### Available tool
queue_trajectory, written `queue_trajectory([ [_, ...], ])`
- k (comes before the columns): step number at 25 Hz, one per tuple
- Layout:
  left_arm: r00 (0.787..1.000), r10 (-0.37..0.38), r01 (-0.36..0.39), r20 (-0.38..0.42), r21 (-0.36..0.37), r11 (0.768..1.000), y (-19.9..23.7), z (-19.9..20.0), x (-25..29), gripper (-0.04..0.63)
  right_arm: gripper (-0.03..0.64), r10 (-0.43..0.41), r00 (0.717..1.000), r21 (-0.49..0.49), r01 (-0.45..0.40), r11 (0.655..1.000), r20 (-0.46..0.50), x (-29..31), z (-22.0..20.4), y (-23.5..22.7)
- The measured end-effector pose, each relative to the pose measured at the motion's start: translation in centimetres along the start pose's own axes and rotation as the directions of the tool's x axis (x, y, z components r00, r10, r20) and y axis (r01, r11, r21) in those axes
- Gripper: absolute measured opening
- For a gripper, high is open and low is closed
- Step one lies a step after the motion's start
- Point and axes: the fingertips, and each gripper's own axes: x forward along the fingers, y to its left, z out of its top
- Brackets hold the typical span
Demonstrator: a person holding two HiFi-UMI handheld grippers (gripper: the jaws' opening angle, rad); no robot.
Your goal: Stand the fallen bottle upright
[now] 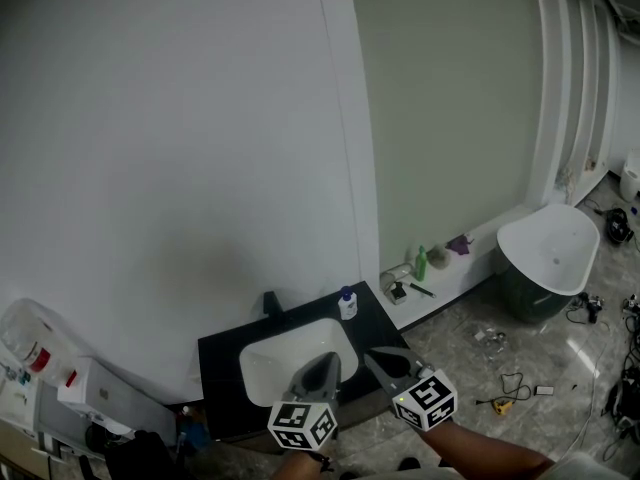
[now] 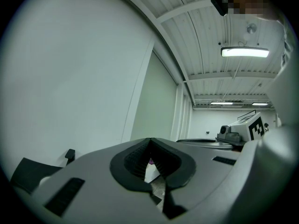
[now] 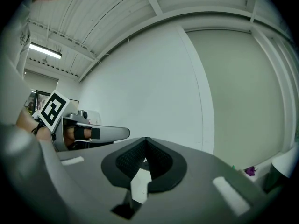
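Left gripper, right gripper: both clenched, empty, above sink | bottle: behind sink, seemingly upright already | advice: jaws to be opened before approach, bottle body to be gripped low.

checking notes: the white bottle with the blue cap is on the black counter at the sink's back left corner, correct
No: the white bottle is on the black counter at the back right corner of the sink, as the head view shows.
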Motion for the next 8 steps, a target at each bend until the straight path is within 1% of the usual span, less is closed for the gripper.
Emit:
queue_trajectory([
  [8, 1.0, -0.004, 0.004, 0.002, -0.003, 1.0, -0.23, -0.15, 0.98, 0.006, 0.001, -0.005, 1.0, -0.001, 0.005, 1.0, 0.001, -0.06, 0.0, -0.96],
])
